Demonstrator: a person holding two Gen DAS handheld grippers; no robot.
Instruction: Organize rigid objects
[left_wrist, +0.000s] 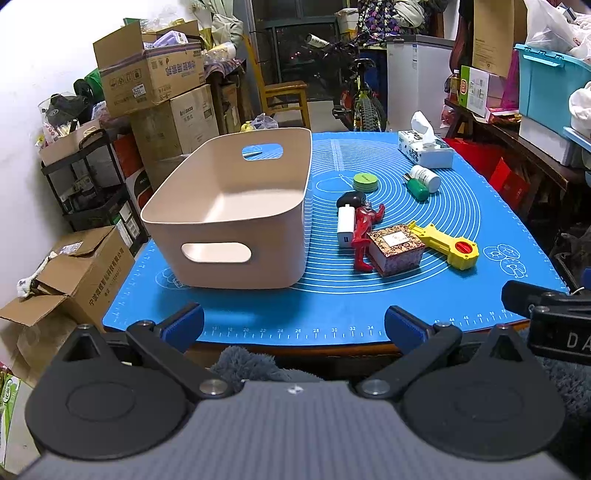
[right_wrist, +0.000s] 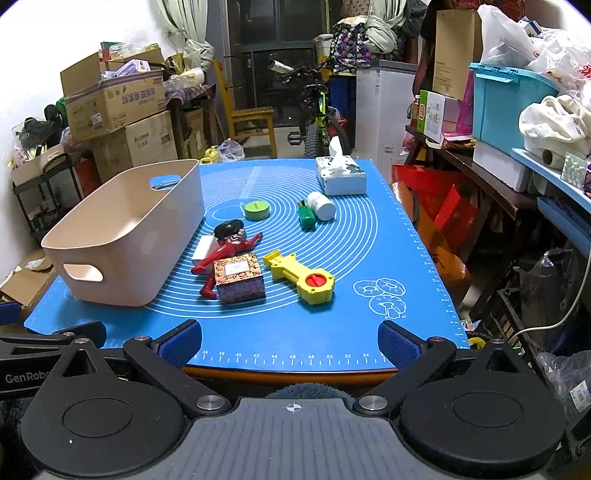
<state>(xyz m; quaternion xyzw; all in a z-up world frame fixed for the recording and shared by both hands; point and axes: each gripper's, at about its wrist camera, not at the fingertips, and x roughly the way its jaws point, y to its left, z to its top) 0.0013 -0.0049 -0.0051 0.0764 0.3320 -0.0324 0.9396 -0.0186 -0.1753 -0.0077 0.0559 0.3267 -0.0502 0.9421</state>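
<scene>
With both the left claw (left_wrist: 293, 326) and right claw (right_wrist: 290, 341) spread wide and empty at the worktop's near edge, a reach for the red plastic figure (right_wrist: 225, 254) could knock the touching patterned square box (right_wrist: 240, 282), since the small objects cluster right of the empty beige plastic bin (right_wrist: 122, 236).

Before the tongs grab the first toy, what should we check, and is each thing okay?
1. Bin has room: ok, nothing shows inside it.
2. Left tongs open with nothing in them: ok.
3. Right tongs open with nothing in them: ok.
4. Yellow tool easy to reach: ok, it lies apart from the others, near the front of the mat.
5. Red figure free to lift: not ok, it is crowded against the patterned box and white charger.
6. Green bottle and white bottle steady: cannot tell, both lie on their sides and may roll.
</scene>
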